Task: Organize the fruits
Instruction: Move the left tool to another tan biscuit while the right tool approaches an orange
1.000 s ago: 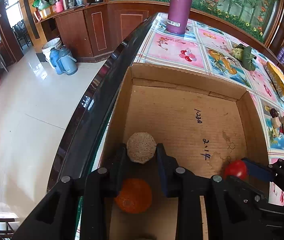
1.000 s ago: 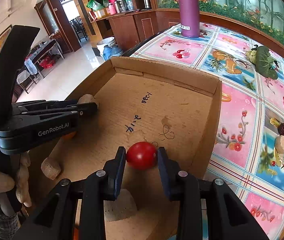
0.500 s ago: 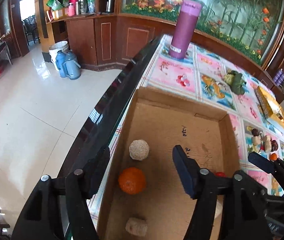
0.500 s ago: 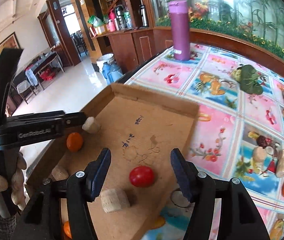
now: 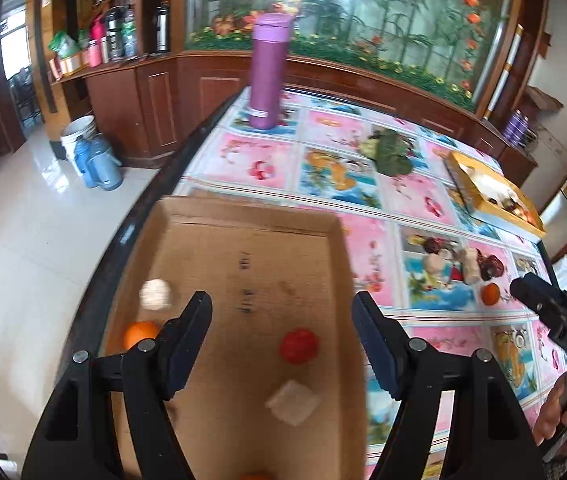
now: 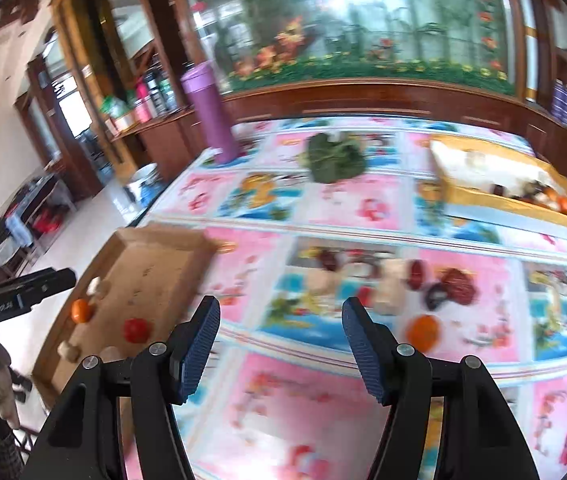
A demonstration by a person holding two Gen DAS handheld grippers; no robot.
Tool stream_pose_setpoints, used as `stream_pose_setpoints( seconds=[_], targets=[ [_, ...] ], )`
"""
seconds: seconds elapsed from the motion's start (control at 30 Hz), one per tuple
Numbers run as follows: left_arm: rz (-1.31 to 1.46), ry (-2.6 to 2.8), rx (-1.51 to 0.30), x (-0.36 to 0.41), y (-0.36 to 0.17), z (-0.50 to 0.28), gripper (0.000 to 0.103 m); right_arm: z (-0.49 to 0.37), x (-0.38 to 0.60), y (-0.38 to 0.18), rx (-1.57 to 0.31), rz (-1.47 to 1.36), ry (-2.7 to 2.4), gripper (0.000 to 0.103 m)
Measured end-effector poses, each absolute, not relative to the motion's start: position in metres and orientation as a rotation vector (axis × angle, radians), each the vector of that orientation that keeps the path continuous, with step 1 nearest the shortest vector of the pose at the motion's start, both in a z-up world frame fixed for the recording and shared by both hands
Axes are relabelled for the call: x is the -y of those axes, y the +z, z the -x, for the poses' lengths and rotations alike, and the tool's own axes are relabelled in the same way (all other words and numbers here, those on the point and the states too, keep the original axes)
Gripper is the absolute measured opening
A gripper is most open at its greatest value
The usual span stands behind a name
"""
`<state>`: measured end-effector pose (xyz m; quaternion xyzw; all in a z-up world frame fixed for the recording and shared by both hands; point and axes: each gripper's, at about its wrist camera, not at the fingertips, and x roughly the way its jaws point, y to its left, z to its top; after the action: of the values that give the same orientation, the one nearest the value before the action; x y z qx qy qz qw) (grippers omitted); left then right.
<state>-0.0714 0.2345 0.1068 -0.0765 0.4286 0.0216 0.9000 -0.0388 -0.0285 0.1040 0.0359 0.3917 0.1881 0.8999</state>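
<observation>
A shallow cardboard box (image 5: pixel 243 216) sits at the table's left edge. In it lie a red tomato (image 5: pixel 298 346), an orange (image 5: pixel 139 332), a pale round fruit (image 5: pixel 155 295) and a beige piece (image 5: pixel 293 402). My left gripper (image 5: pixel 281 338) is open and empty above the box. My right gripper (image 6: pixel 279 344) is open and empty over the tablecloth, right of the box (image 6: pixel 155 236). A loose orange (image 6: pixel 423 332) and several dark red and pale fruits (image 6: pixel 455 284) lie on the cloth ahead of it.
A purple flask (image 5: pixel 267 72) stands at the table's far left. A green leafy bunch (image 6: pixel 335 156) lies at the back middle. A yellow tray (image 6: pixel 503 204) holding several items sits at the back right. The table's dark left edge (image 5: pixel 155 200) drops to the floor.
Both grippers have risen and drawn back from the box. The right gripper has swung right, away from the tomato, over the tablecloth. The fruits stay in the box.
</observation>
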Motion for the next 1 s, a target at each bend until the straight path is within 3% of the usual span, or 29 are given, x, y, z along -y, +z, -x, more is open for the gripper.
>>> stream_pose_setpoints(
  seconds=[0.4,1.0],
  targets=[
    [0.077,-0.102,-0.958,-0.128,0.077,0.026,0.072,0.019,0.157,0.079,-0.862,-0.19,0.187,0.069],
    [-0.019,-0.154,-1.024,-0.059,0.014,-0.062,0.071,-0.01,0.113,0.025,-0.951,-0.122,0.287,0.069]
  ],
)
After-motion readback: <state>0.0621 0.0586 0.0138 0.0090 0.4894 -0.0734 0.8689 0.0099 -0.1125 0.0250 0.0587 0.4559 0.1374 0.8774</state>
